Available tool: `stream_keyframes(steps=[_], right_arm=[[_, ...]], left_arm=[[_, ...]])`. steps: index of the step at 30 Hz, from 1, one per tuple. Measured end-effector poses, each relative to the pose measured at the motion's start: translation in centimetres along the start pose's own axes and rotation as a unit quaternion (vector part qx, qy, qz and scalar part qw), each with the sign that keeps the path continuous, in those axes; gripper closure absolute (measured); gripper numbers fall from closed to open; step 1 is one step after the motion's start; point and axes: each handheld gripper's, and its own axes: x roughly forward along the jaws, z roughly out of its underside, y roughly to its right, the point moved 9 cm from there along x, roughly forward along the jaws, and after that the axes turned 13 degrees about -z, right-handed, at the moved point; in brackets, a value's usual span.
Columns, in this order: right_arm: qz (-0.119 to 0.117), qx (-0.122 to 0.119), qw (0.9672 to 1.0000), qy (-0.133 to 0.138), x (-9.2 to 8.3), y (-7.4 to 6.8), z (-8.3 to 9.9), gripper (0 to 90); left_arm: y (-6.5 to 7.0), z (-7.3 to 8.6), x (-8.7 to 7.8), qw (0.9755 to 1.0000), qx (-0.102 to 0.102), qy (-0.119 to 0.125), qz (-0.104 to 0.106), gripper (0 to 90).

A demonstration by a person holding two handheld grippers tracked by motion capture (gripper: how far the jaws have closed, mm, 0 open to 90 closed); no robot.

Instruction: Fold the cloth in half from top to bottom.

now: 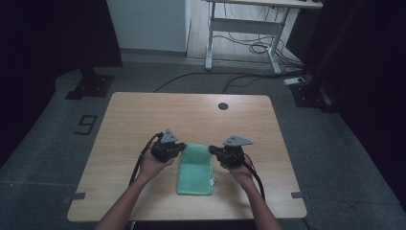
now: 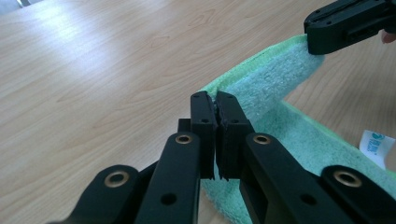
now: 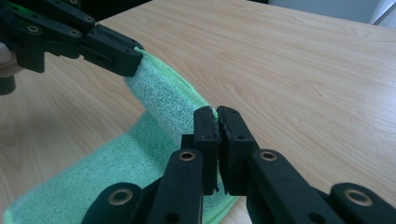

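Note:
A green towel [image 1: 195, 168] lies folded lengthwise on the wooden table [image 1: 143, 115], near the front middle. My left gripper [image 1: 184, 146] is shut on the towel's far left corner, and the cloth [image 2: 275, 79] is pinched between its jaws [image 2: 215, 100]. My right gripper [image 1: 211, 150] is shut on the far right corner [image 3: 159, 93], its jaws [image 3: 215, 114] pressed together on the edge. The far edge is raised a little and stretched between the two grippers. Each gripper view shows the other gripper [image 2: 348, 23] [image 3: 114, 51] holding its corner.
A white label [image 2: 376, 144] hangs at the towel's right side. A round cable hole [image 1: 223, 106] sits near the table's far edge. Beyond the table stand a white desk frame [image 1: 244, 28] and cables on the floor.

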Motion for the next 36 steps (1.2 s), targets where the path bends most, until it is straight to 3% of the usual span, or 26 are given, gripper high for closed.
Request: stream_keyframes(steps=[8,19,28,36], right_arm=[[-0.011,0.002,0.9999,0.004,-0.2,-1.1,0.7,86.4],[-0.017,0.009,0.9998,0.001,-0.1,-1.5,1.5,86.5],[-0.044,0.000,0.9990,0.007,-1.3,-4.6,2.9,86.4],[-0.065,0.006,0.9979,-0.009,-1.5,-6.1,5.3,86.4]], left_arm=[[0.6,1.0,-0.5,0.9999,-0.012,0.001,0.008,86.6],[0.8,1.6,-0.8,0.9996,-0.023,0.000,0.016,86.7],[2.7,3.3,-3.0,0.9993,-0.018,0.012,0.031,86.6],[4.3,5.8,-4.1,0.9989,-0.011,0.002,0.045,86.2]])
